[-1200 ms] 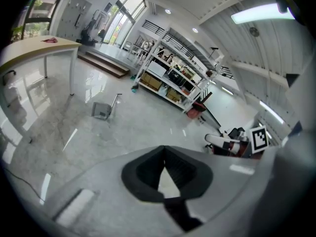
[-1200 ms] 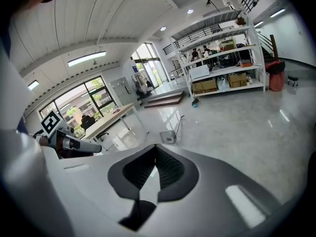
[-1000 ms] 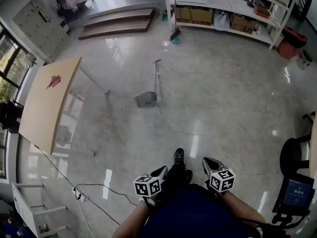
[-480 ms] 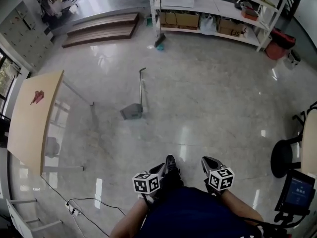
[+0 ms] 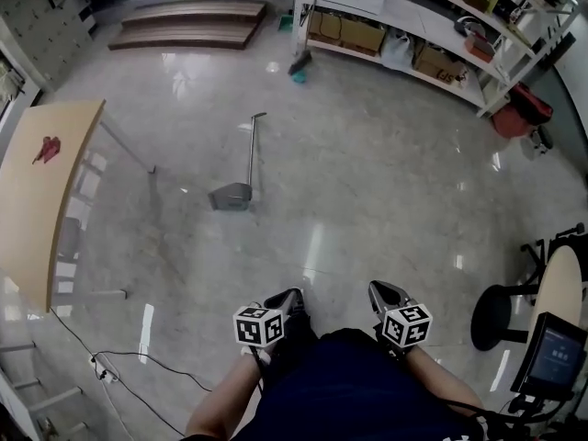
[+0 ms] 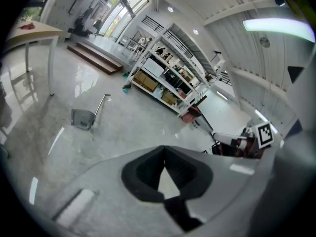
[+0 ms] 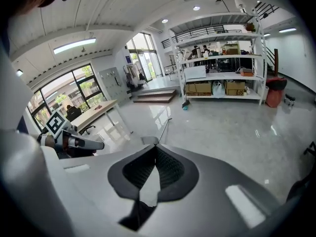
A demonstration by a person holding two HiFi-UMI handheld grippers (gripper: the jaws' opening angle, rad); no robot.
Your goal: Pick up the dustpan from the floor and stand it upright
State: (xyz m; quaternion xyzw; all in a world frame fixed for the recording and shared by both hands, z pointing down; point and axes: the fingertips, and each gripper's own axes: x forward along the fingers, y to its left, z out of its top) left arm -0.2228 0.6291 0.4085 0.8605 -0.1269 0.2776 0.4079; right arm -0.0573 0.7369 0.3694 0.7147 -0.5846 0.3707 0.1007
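Observation:
The grey dustpan lies on the shiny floor, its long thin handle pointing toward the shelves. It shows small in the left gripper view and just above the jaws in the right gripper view. My left gripper and right gripper are held side by side close to the person's body, well short of the dustpan. Both are shut with nothing between the jaws, as the left gripper and right gripper show in their own views.
A white shelving rack with boxes lines the far side, a broom leaning at its end. A wooden table stands left, with a cable on the floor near it. A black stool and a screen stand right.
The person has walked across the floor; in the head view the dustpan has slid left and slightly lower. Both grippers keep their place by the body, shut and empty.

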